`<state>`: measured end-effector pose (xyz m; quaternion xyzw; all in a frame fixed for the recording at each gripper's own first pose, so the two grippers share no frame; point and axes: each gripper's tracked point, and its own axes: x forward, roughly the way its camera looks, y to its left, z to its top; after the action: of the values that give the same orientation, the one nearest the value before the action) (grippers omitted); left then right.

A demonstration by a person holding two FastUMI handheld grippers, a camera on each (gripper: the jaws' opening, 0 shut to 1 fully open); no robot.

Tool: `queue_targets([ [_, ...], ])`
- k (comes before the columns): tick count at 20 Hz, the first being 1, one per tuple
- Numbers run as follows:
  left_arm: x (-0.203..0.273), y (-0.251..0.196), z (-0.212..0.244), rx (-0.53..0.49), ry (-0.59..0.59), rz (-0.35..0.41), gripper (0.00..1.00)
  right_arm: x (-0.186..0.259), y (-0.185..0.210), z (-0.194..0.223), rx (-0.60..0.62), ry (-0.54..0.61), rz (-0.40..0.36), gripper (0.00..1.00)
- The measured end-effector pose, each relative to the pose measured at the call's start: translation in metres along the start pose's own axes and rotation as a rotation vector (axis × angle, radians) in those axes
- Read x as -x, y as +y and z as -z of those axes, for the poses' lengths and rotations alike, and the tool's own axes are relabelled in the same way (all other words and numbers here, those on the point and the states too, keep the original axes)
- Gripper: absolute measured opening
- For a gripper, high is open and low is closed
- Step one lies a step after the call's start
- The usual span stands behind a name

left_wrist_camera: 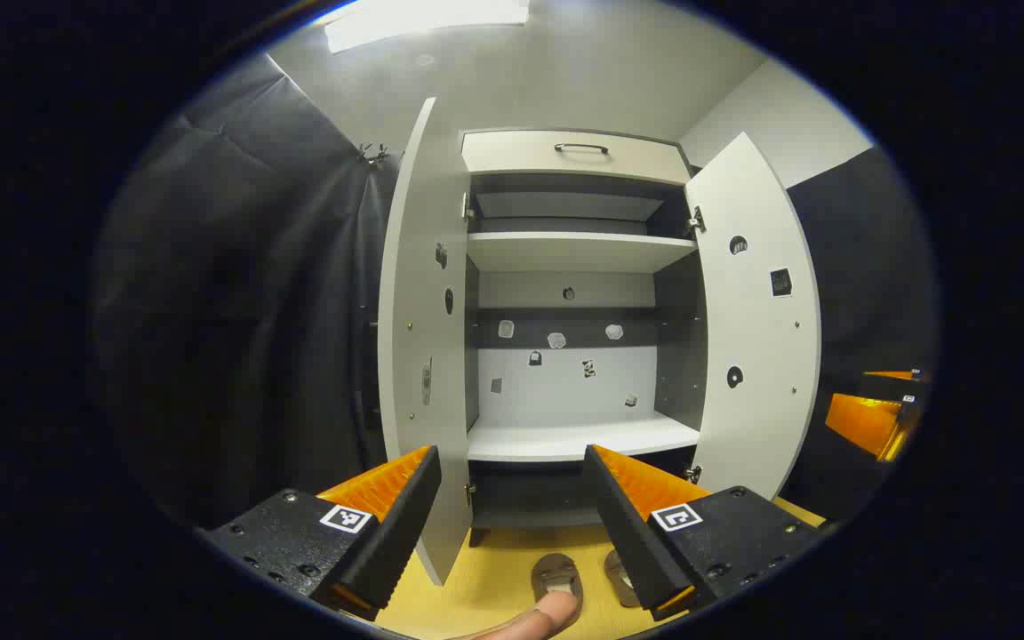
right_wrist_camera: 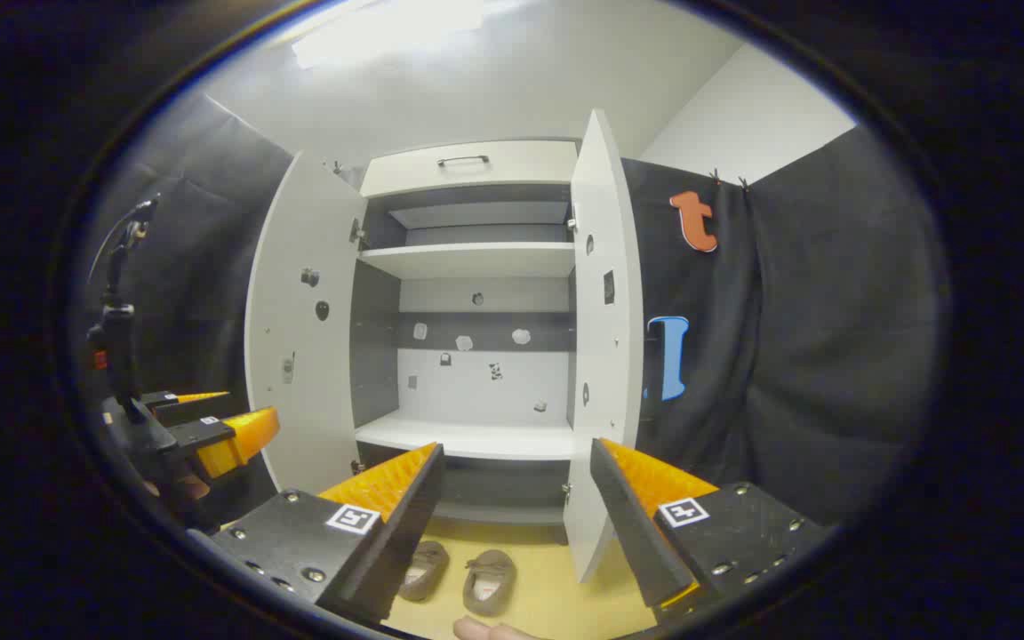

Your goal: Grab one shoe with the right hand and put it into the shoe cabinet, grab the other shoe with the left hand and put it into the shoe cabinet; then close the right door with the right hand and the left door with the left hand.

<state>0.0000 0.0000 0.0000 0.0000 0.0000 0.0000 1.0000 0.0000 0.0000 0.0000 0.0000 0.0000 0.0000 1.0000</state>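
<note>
Two grey-brown shoes lie side by side on the yellow floor in front of the white shoe cabinet (left_wrist_camera: 565, 436): one shoe (left_wrist_camera: 556, 576) and its partner (left_wrist_camera: 620, 578) in the left gripper view, the same pair (right_wrist_camera: 425, 569) (right_wrist_camera: 489, 580) in the right gripper view. Both cabinet doors stand open, the left door (left_wrist_camera: 419, 356) and the right door (left_wrist_camera: 756, 329). My left gripper (left_wrist_camera: 512, 471) is open above the shoes with nothing in it. My right gripper (right_wrist_camera: 516, 467) is open too, above and behind the pair. The other gripper (right_wrist_camera: 210, 436) shows at the left of the right gripper view.
Black cloth walls stand on both sides of the cabinet (right_wrist_camera: 476, 356). Inside, white shelves (left_wrist_camera: 579, 251) are bare, with small stickers on the back panel. A drawer with a dark handle (left_wrist_camera: 580, 148) tops the cabinet. A fingertip (left_wrist_camera: 539, 618) shows at the bottom edge.
</note>
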Motion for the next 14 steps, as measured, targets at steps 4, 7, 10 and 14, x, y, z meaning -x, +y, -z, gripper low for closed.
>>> queue_targets([
  [4,0.002,-0.002,-0.002,-0.006,-0.003,-0.003,0.98,0.0,-0.003,-0.001,0.015,-0.001,0.005,0.98],
  [7,0.003,-0.006,0.002,-0.002,0.003,0.01,0.99,0.002,-0.007,0.001,0.03,-0.005,0.014,0.98],
  [10,0.003,-0.007,0.004,-0.014,-0.004,0.02,0.99,0.0,-0.009,0.006,0.057,-0.008,0.028,0.98],
  [14,0.003,-0.007,0.008,-0.005,-0.008,0.034,0.99,-0.002,-0.005,0.013,0.045,0.006,0.015,0.98],
])
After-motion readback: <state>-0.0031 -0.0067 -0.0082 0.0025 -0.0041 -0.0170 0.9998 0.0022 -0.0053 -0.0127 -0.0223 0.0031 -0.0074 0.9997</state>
